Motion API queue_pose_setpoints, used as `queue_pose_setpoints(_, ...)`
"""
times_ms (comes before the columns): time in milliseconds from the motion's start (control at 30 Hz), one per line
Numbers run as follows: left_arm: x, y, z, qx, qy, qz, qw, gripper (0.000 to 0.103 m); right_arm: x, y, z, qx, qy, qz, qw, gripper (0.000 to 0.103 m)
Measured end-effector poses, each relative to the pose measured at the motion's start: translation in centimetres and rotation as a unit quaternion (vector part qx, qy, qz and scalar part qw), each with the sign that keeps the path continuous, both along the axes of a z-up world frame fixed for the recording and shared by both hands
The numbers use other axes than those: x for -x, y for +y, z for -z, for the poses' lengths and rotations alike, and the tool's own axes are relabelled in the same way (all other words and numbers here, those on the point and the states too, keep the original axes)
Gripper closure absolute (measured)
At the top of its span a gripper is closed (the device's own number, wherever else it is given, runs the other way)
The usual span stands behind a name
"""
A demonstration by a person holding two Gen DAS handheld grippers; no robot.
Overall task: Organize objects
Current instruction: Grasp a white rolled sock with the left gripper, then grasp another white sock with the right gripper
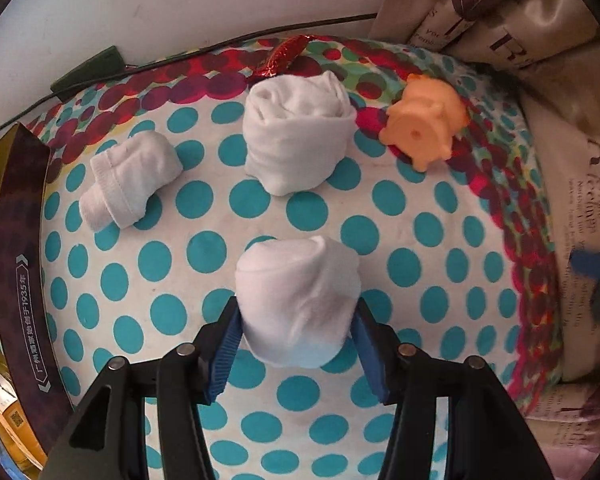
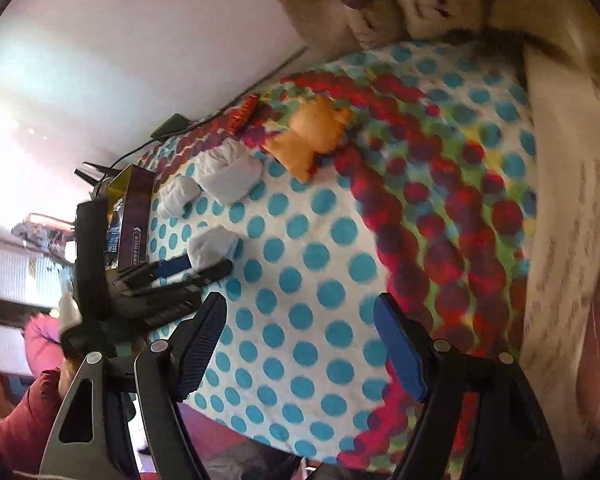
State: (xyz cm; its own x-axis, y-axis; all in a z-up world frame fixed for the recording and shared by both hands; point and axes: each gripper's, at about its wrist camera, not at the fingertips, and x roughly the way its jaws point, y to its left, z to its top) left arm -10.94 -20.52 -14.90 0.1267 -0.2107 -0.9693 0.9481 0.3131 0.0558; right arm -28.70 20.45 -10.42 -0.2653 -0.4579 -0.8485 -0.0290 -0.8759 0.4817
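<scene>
In the left wrist view my left gripper has its blue pads on both sides of a rolled white sock on the dotted blanket. Two more rolled white socks lie beyond: a large one in the middle and a smaller one to the left. An orange toy lies on its side at the right. In the right wrist view my right gripper is open and empty above the blanket. That view also shows the left gripper at the near sock, and the orange toy.
A dark box with gold lining stands at the blanket's left edge. Printed pillows rise at the back right and right. A black cable and adapter run along the white wall. A red shiny wrapper lies behind the socks.
</scene>
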Motion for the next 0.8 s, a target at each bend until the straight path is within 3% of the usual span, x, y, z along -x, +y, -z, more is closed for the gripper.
queue_pose_setpoints(100, 0.1, 0.6, 0.0, 0.023, -0.003, 0.001, 0.9997, 0.054, 2.3, -1.7, -0.5, -0.031, 0.022, -0.028, 0.999, 0.029)
queue_pose_setpoints(133, 0.0, 0.8, 0.0, 0.029, -0.006, 0.002, 0.9996, 0.062, 3.2, -2.5, -0.6, -0.038, 0.029, -0.041, 0.998, 0.029)
queue_pose_setpoints(200, -0.5, 1.1, -0.1, 0.038, 0.000, -0.003, 0.9993, 0.064, 4.9, -4.0, -1.0, -0.061, 0.050, -0.066, 0.995, 0.029)
queue_pose_setpoints(367, -1.3, 1.6, -0.3, 0.051, 0.021, -0.016, 0.9984, 0.066, 9.1, -8.4, -0.7, -0.143, 0.101, -0.160, 0.971, 0.029)
queue_pose_setpoints(700, -1.0, 4.1, -2.7, 0.079, 0.027, -0.032, 0.9960, 0.066, 13.0, -13.4, 2.9, -0.132, 0.062, -0.293, 0.945, 0.025)
queue_pose_setpoints(800, -1.1, 4.9, -3.5, 0.083, 0.025, -0.038, 0.9955, 0.066, 13.5, -14.8, 3.6, -0.165, 0.070, -0.321, 0.930, 0.022)
